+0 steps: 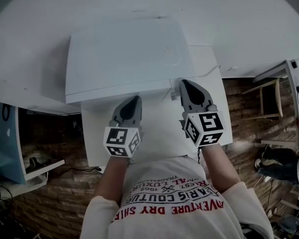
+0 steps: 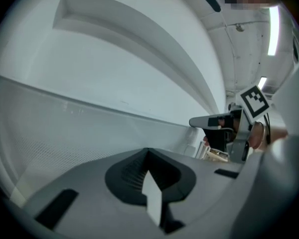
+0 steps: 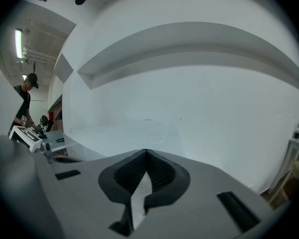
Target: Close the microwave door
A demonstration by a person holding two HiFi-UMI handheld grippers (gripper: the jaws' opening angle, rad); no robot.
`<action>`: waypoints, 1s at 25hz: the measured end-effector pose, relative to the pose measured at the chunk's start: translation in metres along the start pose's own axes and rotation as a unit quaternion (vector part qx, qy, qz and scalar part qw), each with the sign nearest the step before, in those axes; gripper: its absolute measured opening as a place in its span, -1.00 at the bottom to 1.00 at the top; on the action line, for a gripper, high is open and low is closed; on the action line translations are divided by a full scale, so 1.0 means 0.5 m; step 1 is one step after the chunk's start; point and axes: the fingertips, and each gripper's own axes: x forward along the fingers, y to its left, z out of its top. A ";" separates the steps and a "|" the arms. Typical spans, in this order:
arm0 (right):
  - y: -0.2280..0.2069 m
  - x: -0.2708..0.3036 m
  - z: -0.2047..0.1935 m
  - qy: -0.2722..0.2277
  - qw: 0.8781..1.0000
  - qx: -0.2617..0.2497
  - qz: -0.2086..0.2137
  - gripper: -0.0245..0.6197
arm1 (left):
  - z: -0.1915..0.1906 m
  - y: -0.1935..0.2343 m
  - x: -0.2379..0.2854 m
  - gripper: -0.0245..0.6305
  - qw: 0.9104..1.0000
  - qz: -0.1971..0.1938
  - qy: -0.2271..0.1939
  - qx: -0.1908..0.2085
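White T-shirt (image 1: 174, 203) printed red and black, grey hand-held grippers (image 1: 136, 98) (image 1: 185, 82) bearing black-and-white marker cubes (image 1: 122, 142) (image 1: 204, 128)

One microwave (image 1: 124, 59) stands at the far side of one white surface (image 1: 94, 133). There are two grippers near it, the left gripper (image 1: 134, 101) and the right gripper (image 1: 186, 85). One wooden chair (image 1: 269, 98) stands at the right. One other person (image 3: 24, 103) stands far off at the left.

Lettering read upside down on the person's shirt (image 1: 174, 203), lower centre of the head view: "1962", "TRADEMARK", "ARIS COUTUR", and in red "AVENTURE DRY SHIR". Remaining lines were too small to read.
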 end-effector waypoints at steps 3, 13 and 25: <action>0.000 0.000 0.000 0.000 1.000 -0.002 -0.002 -0.89 | 0.000 0.000 0.000 -0.93 1.000 0.005 -0.002 0.007; 0.003 -0.012 -0.002 -0.023 0.999 0.032 0.004 -0.89 | 0.057 -0.048 -0.058 -0.93 0.999 -0.008 -0.042 0.033; 0.144 -0.072 -0.010 -0.090 0.995 -0.003 0.032 -0.89 | 0.147 -0.034 -0.143 -0.93 0.992 0.027 -0.091 0.078</action>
